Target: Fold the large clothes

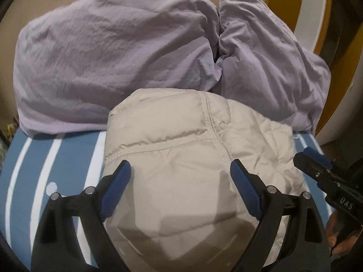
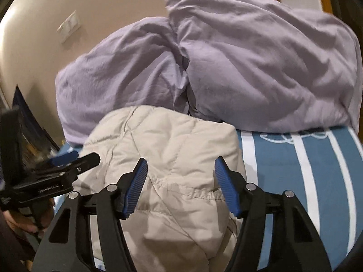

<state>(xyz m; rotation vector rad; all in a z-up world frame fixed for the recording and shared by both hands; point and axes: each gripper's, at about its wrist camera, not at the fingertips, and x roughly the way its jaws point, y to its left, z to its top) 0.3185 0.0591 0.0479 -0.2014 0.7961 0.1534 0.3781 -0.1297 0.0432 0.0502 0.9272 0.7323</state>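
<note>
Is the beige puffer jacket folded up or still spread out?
Folded: the beige puffer jacket lies as a compact bundle on the striped bed sheet, no sleeves showing.

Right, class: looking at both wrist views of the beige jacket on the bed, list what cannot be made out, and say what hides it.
1. Near end of the beige jacket: left wrist view, hidden by the left gripper and the bottom edge.
2. Its sleeves and zip: neither view shows them, folded out of sight.
3. Bedsheet under the lilac duvet: right wrist view, covered.
4. Left gripper from the right wrist view: blurred, pads unclear.
5. Right gripper: nothing hidden; open.
</note>
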